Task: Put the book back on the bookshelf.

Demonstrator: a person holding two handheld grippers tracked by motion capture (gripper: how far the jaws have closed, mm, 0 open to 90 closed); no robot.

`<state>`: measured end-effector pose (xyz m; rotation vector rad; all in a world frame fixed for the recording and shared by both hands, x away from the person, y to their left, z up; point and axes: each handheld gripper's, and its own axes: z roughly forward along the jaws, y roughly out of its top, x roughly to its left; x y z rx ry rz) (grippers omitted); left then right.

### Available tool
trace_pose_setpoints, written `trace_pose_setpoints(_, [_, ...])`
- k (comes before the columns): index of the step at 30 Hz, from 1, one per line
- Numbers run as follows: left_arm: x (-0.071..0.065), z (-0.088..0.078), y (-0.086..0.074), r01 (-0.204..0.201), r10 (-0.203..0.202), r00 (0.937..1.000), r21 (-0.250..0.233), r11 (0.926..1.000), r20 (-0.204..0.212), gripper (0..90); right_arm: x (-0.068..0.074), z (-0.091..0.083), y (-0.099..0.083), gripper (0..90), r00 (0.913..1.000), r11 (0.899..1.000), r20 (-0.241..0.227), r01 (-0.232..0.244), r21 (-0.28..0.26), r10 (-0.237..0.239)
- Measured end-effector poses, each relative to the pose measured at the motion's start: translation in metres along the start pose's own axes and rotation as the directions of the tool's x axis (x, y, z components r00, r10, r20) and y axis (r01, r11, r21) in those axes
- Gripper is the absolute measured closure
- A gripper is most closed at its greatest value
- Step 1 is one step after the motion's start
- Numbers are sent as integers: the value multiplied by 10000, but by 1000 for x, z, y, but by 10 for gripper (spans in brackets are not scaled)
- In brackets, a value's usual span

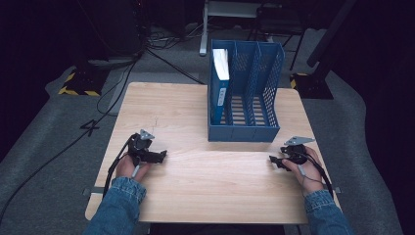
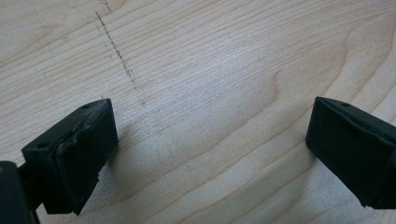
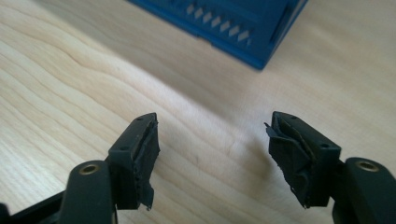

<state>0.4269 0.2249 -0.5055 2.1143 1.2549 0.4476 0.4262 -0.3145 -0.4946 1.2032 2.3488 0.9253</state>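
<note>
Dark surroundings close in on a grey carpeted floor [image 1: 44, 132], where black cables [image 1: 112, 83] trail past a yellow-and-black striped base [image 1: 78, 83] toward the light wooden worktop [image 1: 205, 181]. At the far middle of the worktop stands a blue file rack [image 1: 244, 98] with three upright compartments and perforated side walls; a blue book [image 1: 221, 83] with white pages stands upright in its left compartment, and the other two compartments show only the slatted bottom.

Near the worktop's front left, the left hand [image 1: 126, 166] holds the left gripper [image 1: 164, 155] low over the wood, pointing toward the middle. In the left gripper view its jaws stand wide apart with bare wood grain between them — released, grasping nothing — and a faint dotted pencil line [image 2: 119, 53] runs across the worktop beyond them.

Near the front right edge, the right hand [image 1: 306, 166] holds the right gripper [image 1: 272, 160], pointing inward and well apart from the left one. In the right gripper view [image 3: 212, 158] its jaws are parted with only wood between them — released, nothing grasped — and their worn black pads [image 3: 144, 158] look ragged at the edges. The file rack's blue front corner lies just beyond them, near but not touching.

Denim sleeves [image 1: 117, 205] cover both forearms.
</note>
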Motion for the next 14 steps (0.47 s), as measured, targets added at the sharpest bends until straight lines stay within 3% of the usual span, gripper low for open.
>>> trace_pose_setpoints(4, [0, 0, 0, -9, 9, 10000, -5, 10000, -1, 26, -4, 6, -7, 242, 10000, 9966, 38, -32, -820, 36])
trace_pose_setpoints(10, [0, 1, 1, -44, 44, 10000, -20, 10000, -20, 24, -5, 8, -6, 161, 9995, 9969, 230, -211, -755, 229])
trace_pose_setpoints(14, [0, 1, 1, 11, -11, 10000, -7, 10000, -37, 24, -5, 8, -6, 155, 9994, 9970, 265, -220, -737, 240])
